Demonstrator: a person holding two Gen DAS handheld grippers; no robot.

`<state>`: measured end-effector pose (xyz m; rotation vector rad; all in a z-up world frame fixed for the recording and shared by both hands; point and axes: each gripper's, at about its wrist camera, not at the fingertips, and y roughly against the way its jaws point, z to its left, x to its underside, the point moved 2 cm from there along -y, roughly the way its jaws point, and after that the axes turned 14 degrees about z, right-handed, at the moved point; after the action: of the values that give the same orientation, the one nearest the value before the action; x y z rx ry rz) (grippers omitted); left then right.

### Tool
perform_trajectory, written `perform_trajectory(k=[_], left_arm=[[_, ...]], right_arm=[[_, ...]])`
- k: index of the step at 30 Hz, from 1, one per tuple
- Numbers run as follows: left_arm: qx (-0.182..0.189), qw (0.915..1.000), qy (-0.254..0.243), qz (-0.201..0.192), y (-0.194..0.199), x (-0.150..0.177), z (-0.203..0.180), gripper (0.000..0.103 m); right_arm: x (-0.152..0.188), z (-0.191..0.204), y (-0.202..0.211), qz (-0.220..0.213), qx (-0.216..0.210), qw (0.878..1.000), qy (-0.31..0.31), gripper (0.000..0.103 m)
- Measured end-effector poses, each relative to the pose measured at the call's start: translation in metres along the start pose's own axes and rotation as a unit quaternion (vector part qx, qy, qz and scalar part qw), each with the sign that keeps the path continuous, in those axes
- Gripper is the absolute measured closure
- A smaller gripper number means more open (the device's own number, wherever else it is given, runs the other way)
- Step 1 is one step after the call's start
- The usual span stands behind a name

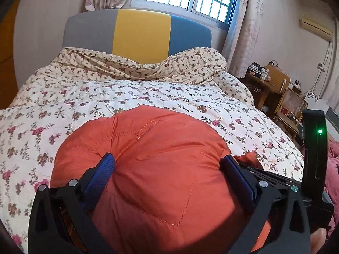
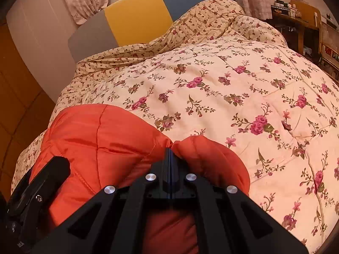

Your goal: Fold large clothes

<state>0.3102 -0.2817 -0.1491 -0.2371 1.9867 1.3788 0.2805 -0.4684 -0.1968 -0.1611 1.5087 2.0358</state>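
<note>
Bed quilt (image 1: 148, 97) below. Left gripper (image 1: 167, 163) wide open around jacket (image 1: 161, 169); right gripper (image 2: 171, 148) pinches it shut. I lower evenly, crease flat.

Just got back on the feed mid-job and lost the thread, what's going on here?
A person holding a gripper in each hand is working an orange quilted puffer garment on a bed covered by a cream floral quilt. The left gripper stands wide open, its blue padded fingers straddling a puffed bulge of the fabric. The right gripper is shut, pinching a fold of the same garment. It lies bunched, not yet folded flat.
</note>
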Motion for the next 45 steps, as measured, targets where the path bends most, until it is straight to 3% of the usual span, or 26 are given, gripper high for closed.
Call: perform_trajectory(k=[4, 8, 10, 13, 16, 19, 22, 27, 33, 37, 39, 42, 45], left_arm=[[-0.001, 1.0000, -0.002, -0.005, 0.000, 0.001, 0.000, 0.003], [-0.007, 0.9999, -0.007, -0.008, 0.011, 0.001, -0.003, 0.003], [-0.005, 0.9999, -0.006, -0.010, 0.022, 0.005, -0.002, 0.003], [0.004, 0.9997, 0.023, -0.010, 0.048, 0.013, 0.009, 0.003], [-0.019, 0.9979, 0.059, -0.018, 0.071, 0.019, 0.030, 0.003], [-0.057, 0.9918, 0.111, -0.028, 0.076, 0.022, 0.052, 0.003], [-0.037, 0.9905, 0.131, 0.017, 0.051, 0.026, 0.055, 0.003], [-0.044, 0.9915, 0.121, -0.017, 0.041, 0.037, 0.049, 0.003], [-0.039, 0.9913, 0.126, -0.010, 0.036, 0.037, 0.052, 0.003], [-0.020, 0.9892, 0.140, 0.039, 0.052, 0.028, 0.054, 0.003], [0.005, 0.9882, 0.150, 0.031, 0.064, 0.017, 0.055, 0.003], [-0.035, 0.9900, 0.136, -0.005, 0.073, -0.011, 0.051, 0.003], [-0.086, 0.9908, 0.105, 0.005, 0.056, -0.034, 0.045, 0.003]], right_arm=[[0.001, 0.000, 0.004, -0.010, -0.004, 1.000, 0.001, 0.103], [0.011, -0.005, 0.028, -0.056, -0.034, 0.998, -0.003, 0.103], [0.019, -0.003, 0.045, -0.074, -0.024, 0.997, 0.002, 0.101], [0.038, 0.012, 0.071, -0.103, -0.029, 0.993, 0.046, 0.098], [0.060, 0.034, 0.085, -0.124, -0.023, 0.985, 0.116, 0.098], [0.066, 0.035, 0.076, -0.114, -0.006, 0.987, 0.117, 0.099], [0.062, 0.024, 0.063, -0.098, -0.007, 0.991, 0.086, 0.101], [0.059, 0.017, 0.048, -0.092, 0.003, 0.993, 0.068, 0.103], [0.050, 0.019, 0.063, -0.070, -0.001, 0.995, 0.070, 0.100], [0.033, 0.033, 0.101, -0.112, -0.025, 0.991, 0.074, 0.089], [0.017, 0.047, 0.105, -0.112, -0.034, 0.989, 0.089, 0.089], [-0.005, 0.061, 0.084, -0.082, -0.018, 0.991, 0.100, 0.089], [-0.010, 0.055, 0.047, -0.031, -0.006, 0.996, 0.089, 0.088]])
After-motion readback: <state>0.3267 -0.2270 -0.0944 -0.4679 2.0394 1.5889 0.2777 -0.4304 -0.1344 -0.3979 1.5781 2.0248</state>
